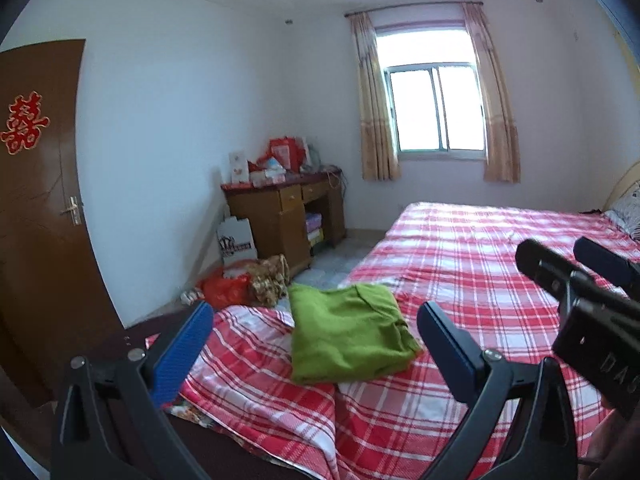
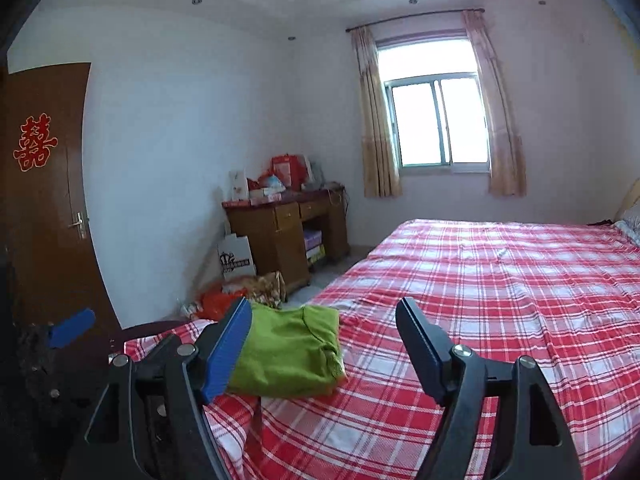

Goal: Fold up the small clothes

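A folded green garment (image 1: 348, 336) (image 2: 288, 352) lies flat near the foot corner of the bed, on a red and white plaid sheet (image 1: 480, 280) (image 2: 500, 280). My left gripper (image 1: 314, 316) hovers above it, jaws wide apart, holding nothing. My right gripper (image 2: 324, 304) is also open and empty, with the garment below and behind its left finger. In the left wrist view the right gripper (image 1: 556, 252) shows at the right edge, over the sheet. A blue left fingertip (image 2: 72, 328) pokes in at the left of the right wrist view.
A brown door (image 1: 36, 200) stands at the left. A wooden desk (image 1: 288, 216) piled with red bags and boxes sits against the far wall. Bags and cloth (image 1: 248, 284) lie on the floor beside the bed. A pillow (image 1: 628, 208) rests at the head end.
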A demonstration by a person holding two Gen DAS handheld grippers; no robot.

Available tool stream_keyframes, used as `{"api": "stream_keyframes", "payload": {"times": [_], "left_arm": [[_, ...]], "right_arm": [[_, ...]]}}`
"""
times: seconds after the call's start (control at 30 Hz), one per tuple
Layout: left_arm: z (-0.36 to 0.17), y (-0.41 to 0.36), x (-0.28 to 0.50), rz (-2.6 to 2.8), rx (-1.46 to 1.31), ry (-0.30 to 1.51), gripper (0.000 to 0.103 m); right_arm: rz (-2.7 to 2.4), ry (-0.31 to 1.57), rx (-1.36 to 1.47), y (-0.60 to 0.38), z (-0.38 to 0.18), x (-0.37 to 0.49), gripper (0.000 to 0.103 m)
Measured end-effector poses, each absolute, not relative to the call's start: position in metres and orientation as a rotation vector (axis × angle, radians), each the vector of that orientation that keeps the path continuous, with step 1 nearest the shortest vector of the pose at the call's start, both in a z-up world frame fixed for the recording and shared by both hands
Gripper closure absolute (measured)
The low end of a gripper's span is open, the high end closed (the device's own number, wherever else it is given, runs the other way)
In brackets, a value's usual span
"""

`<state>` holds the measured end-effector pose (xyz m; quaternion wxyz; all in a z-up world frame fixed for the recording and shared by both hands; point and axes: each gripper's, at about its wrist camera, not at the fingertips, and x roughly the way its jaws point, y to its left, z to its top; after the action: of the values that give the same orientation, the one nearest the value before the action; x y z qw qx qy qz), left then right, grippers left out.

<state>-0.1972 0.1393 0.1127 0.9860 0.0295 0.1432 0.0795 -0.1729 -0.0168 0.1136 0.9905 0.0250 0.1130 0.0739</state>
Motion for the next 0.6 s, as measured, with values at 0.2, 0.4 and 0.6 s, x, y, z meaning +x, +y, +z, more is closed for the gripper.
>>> {"api": "stream_keyframes", "payload": {"times": [0.2, 0.4, 0.6], "left_arm": [[0.116, 0.148, -0.198, 0.21, 0.041, 0.267, 0.0], [0.115, 0.15, -0.196, 0.228, 0.059, 0.269, 0.0], [0.112, 0.15, -0.191, 0.225, 0.057, 0.298, 0.0]], "right_arm": [[0.161, 0.19, 0.034, -0.007, 0.119, -0.171, 0.026], [0.161, 0.205, 0.039, -0.004, 0.115, -0.168, 0.026], [0.166, 0.246, 0.076, -0.009, 0.104, -0.163, 0.025]]}}
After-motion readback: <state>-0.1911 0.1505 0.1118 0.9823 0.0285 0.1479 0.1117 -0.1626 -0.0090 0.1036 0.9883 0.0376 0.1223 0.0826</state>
